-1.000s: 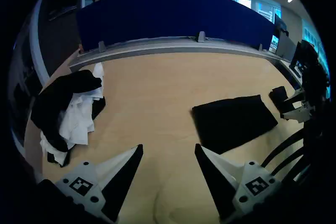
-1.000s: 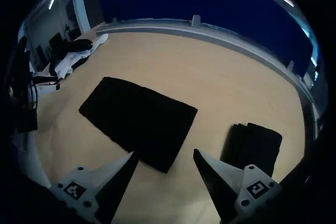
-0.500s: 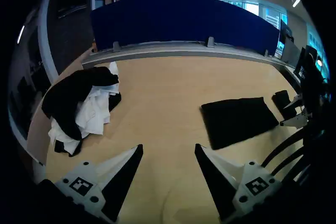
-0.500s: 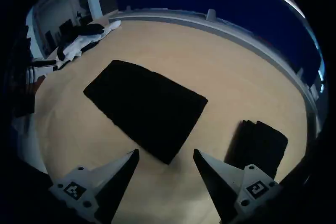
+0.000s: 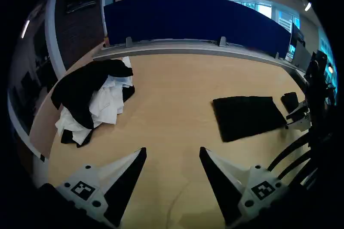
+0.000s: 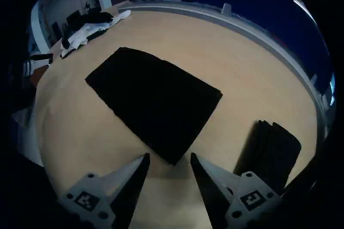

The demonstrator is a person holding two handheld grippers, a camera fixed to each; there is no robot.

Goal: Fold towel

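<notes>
Now the left tool [image 5: 172, 149], jaws wide and empty, has swung toward the pile of clothes [image 5: 92, 98], leaving the towel [image 5: 247, 115] well to its right on the counter [image 5: 172, 83]. Right tool [image 6: 170, 155] has narrowed its jaws, nothing held, and closed on the towel's near corner, likely the next pinch. Towel: black, flat, smooth rectangle.

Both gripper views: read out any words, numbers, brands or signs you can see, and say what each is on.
No readable words or numbers.
The black-and-white square markers on the left gripper and the right gripper: coded patterns, not text.
The flat black towel: no label or print visible.
</notes>
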